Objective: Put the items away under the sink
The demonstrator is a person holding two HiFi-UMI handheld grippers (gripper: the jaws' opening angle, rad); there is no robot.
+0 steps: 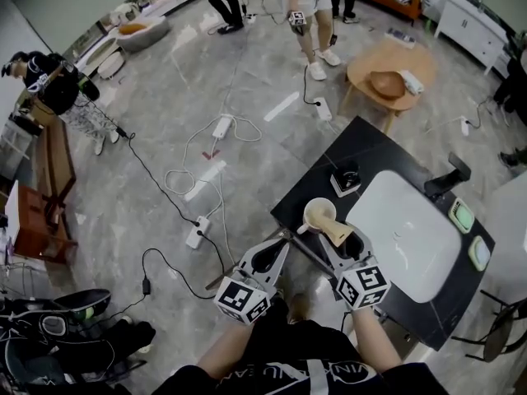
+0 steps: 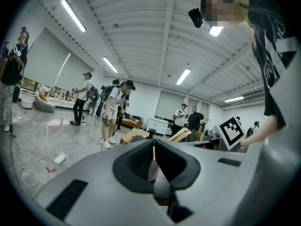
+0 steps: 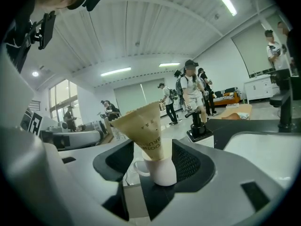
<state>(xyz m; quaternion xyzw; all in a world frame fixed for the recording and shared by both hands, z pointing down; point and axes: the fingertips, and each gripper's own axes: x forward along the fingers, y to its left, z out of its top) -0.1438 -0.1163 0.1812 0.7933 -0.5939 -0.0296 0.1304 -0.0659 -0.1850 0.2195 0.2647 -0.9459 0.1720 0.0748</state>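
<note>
The right gripper (image 3: 155, 160) is wide open, with the cup (image 1: 316, 215) standing straight up between its jaws, not squeezed. The cup sits on the counter (image 1: 317, 175) beside the sink (image 1: 412, 229). The left gripper (image 2: 154, 155) is closed, empty and further off

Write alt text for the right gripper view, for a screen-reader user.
The right gripper, jaws open, flanks a white mug holding a brown paper cone filter, standing on a black countertop. A white sink basin lies to the right, a black pump dispenser behind, and people stand across the room.
</note>
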